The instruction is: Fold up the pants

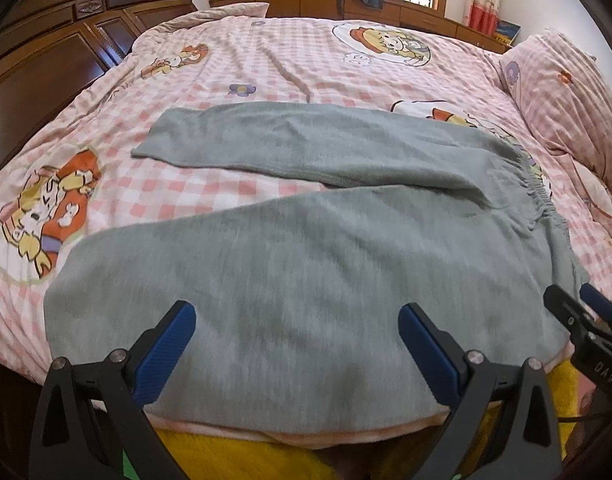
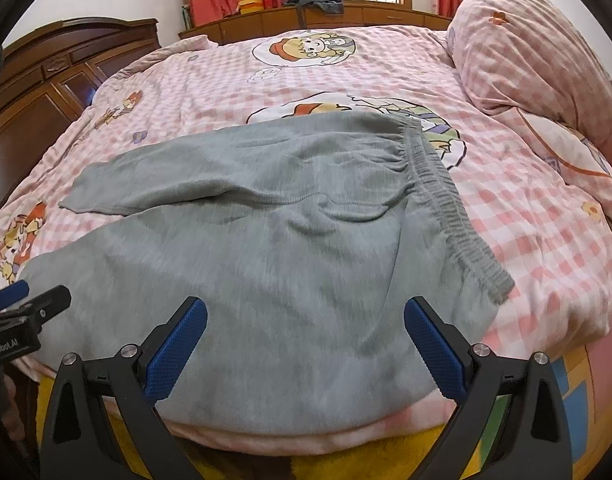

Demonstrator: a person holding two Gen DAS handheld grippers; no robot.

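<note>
Grey sweatpants (image 1: 306, 240) lie flat on the pink checked bed, legs spread apart toward the left, elastic waistband (image 1: 542, 196) at the right. The near leg reaches the bed's front edge. My left gripper (image 1: 297, 316) is open, its blue pads just above the near leg at the front edge, holding nothing. My right gripper (image 2: 305, 312) is open over the pants (image 2: 289, 248) near the hip, left of the waistband (image 2: 454, 216), also empty. The right gripper shows at the right edge of the left wrist view (image 1: 578, 304), and the left gripper at the left edge of the right wrist view (image 2: 29, 296).
A folded pink checked quilt (image 2: 538, 64) is piled at the right of the bed. A dark wooden headboard (image 1: 57, 44) stands on the left. A wooden cabinet (image 1: 346, 4) with dark clothes lies under the window behind. A yellow sheet (image 1: 241, 452) hangs below the front edge.
</note>
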